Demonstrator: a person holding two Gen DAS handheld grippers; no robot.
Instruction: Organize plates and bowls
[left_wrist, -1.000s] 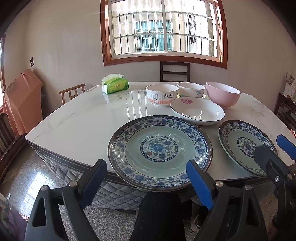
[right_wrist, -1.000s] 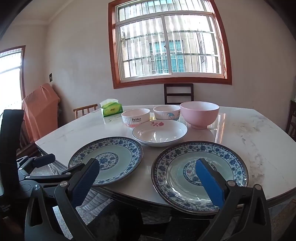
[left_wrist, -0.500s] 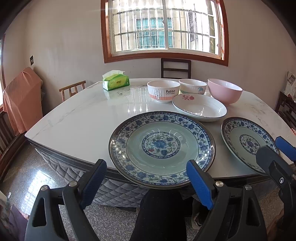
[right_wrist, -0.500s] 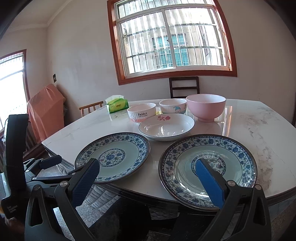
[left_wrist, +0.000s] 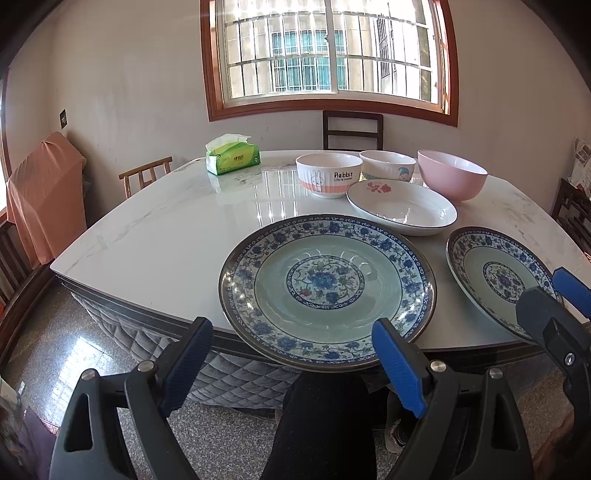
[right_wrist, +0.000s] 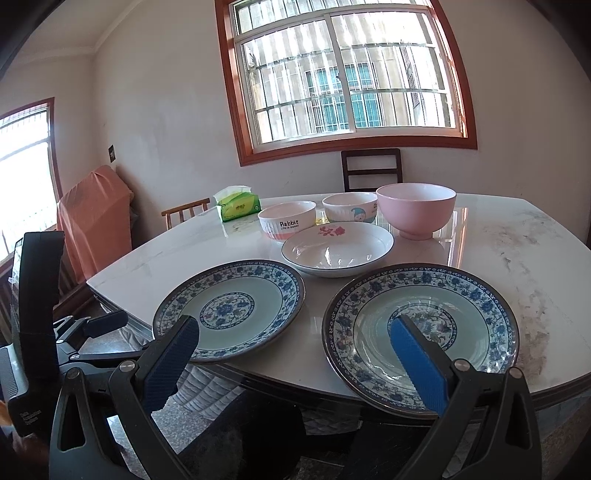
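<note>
Two blue-patterned plates lie at the table's near edge: the left one (left_wrist: 327, 291) (right_wrist: 231, 308) and the right one (left_wrist: 502, 278) (right_wrist: 421, 338). Behind them sits a white plate with a red flower (left_wrist: 402, 208) (right_wrist: 338, 249). Further back stand a Rabbit bowl (left_wrist: 328, 175) (right_wrist: 287, 220), a white cartoon bowl (left_wrist: 388, 166) (right_wrist: 349, 207) and a pink bowl (left_wrist: 452, 175) (right_wrist: 415, 208). My left gripper (left_wrist: 291, 363) is open and empty, just short of the left plate's near rim. My right gripper (right_wrist: 291, 363) is open and empty in front of the right plate.
A green tissue box (left_wrist: 232, 157) stands at the table's far left. The white marble table (left_wrist: 159, 236) has wooden chairs at the back (left_wrist: 352, 129) and left (left_wrist: 146, 177). An orange cloth drapes over furniture (left_wrist: 40, 192) at left. My dark-clad leg (left_wrist: 317, 424) is below the table edge.
Both grippers have moved slightly closer to the table and risen a little, so the plates look larger. Both stay open and empty. No dish has moved.
</note>
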